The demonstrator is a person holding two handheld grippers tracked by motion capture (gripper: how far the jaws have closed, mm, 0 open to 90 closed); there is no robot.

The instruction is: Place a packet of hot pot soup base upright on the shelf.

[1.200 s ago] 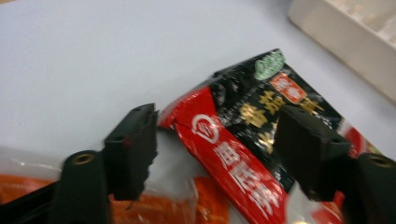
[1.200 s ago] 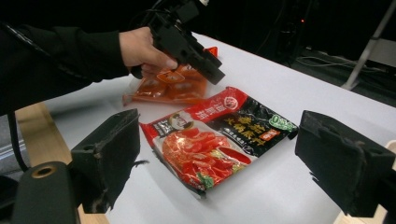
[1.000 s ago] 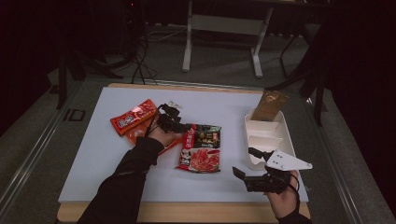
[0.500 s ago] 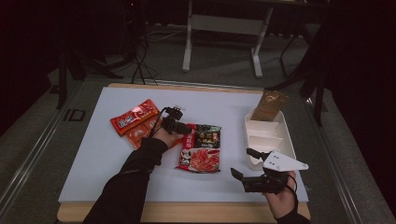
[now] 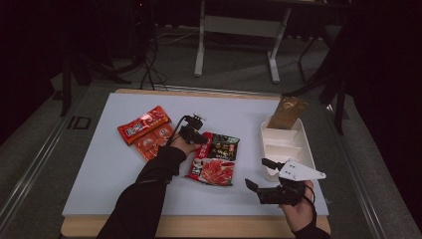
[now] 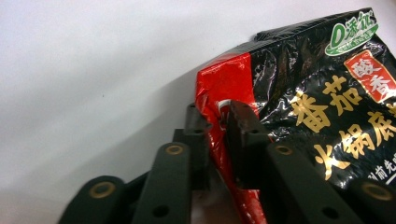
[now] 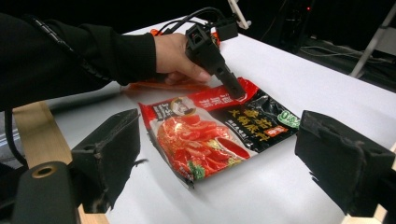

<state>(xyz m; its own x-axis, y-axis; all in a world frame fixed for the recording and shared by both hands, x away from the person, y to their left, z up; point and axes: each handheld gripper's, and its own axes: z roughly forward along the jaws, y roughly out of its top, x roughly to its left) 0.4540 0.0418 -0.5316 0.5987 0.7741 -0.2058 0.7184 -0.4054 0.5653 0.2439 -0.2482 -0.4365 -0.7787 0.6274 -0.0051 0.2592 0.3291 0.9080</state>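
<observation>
On the left of the white table (image 5: pixel 99 164) two red snack packets (image 5: pixel 147 130) lie overlapping, one across the other. Just right of them the left gripper (image 5: pixel 198 135) reaches down onto the top left edge of one red-and-black hotpot soup base pouch (image 5: pixel 215 159), which lies flat near the middle of the table. The left gripper view gives what the high view cannot: the pouch's red edge (image 6: pixel 219 93) stands up between the two black jaws, which have just been closing and now pinch it. The right gripper view shows the same grip from the side, the left gripper (image 7: pixel 236 91) slanting down onto the pouch (image 7: pixel 215 135) with a bare hand (image 7: pixel 175 58) and dark sleeve behind it.

Farther right one white tray (image 5: pixel 303 144) with compartments stands near the table's right edge, a single brown packet (image 5: pixel 287 112) leaning in its far end. Nearest the person, just beside the tray, the right gripper (image 5: pixel 259 174) hangs above the table with its jaws spread wide and nothing between them.
</observation>
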